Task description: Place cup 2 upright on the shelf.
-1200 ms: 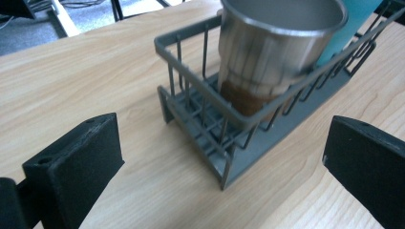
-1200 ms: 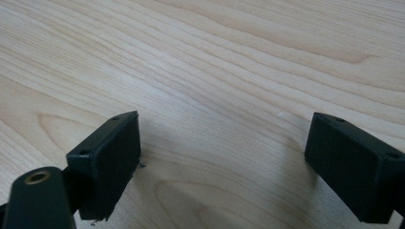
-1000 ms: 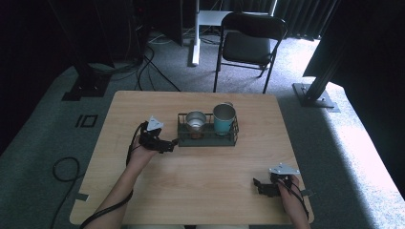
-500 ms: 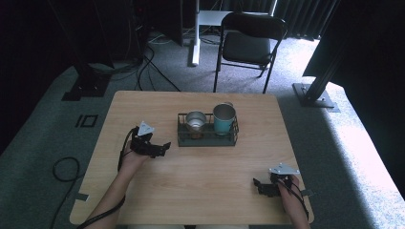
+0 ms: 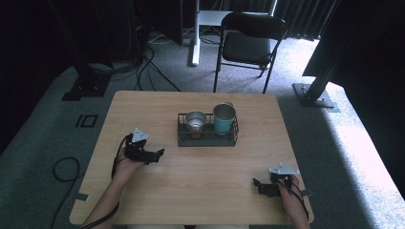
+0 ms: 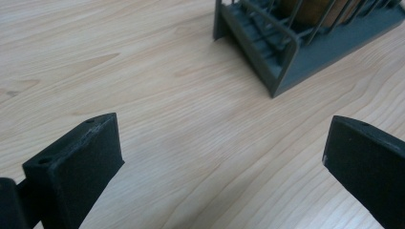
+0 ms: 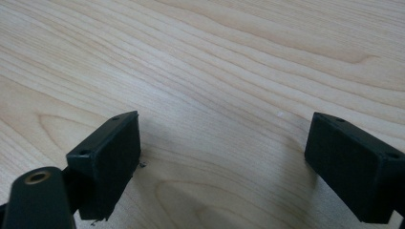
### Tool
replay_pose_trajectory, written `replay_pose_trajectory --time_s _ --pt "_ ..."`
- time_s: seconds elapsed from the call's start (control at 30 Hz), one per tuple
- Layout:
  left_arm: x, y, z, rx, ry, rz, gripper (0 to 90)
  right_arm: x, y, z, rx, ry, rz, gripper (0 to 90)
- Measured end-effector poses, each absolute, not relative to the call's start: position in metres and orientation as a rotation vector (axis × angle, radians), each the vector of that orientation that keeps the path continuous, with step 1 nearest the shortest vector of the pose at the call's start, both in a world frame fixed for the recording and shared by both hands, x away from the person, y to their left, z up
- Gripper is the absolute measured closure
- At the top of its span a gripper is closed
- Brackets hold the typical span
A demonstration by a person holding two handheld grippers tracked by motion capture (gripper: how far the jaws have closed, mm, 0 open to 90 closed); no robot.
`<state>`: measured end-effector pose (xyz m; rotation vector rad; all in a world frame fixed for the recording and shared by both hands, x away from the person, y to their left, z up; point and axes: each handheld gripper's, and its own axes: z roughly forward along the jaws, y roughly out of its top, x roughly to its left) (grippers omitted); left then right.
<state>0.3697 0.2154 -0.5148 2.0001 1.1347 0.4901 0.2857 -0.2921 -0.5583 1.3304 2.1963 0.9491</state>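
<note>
A dark wire rack (image 5: 207,137) stands mid-table and holds a small metal cup (image 5: 195,120) and a taller teal cup (image 5: 223,118). My left gripper (image 5: 159,153) hovers left of the rack, open, nothing between its jaws. In the left gripper view the gripper (image 6: 222,157) spreads wide over bare wood, with the rack's corner (image 6: 282,52) at the upper right. My right gripper (image 5: 257,184) rests near the table's front right edge, open and empty. In the right gripper view the gripper (image 7: 224,157) frames only wood grain.
The wooden table (image 5: 143,105) has bare surface around the rack. A black folding chair (image 5: 248,43) stands behind the far edge. Cables (image 5: 62,167) lie on the carpet at the left, and a dark stand base (image 5: 313,95) sits at the right.
My left gripper has drawn back from the rack, toward the person and to the left. The right gripper has stayed put.
</note>
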Motion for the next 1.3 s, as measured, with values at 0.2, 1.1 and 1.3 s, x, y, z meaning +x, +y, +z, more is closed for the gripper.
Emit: replay_pose_trajectory --time_s 0.2,1.1,1.3 --pt "0.363 0.222 -0.520 1.988 1.152 0.488 0.3 0.286 -0.292 -0.558 1.331 2.196 0.949 11.5" --pt "0.314 0.266 -0.529 1.929 1.259 0.529 0.3 0.286 -0.292 -0.558 1.329 2.196 0.950 11.5" --pt "0.305 0.270 -0.533 1.903 1.295 0.548 0.3 0.286 -0.292 -0.558 1.327 2.196 0.949 11.5"
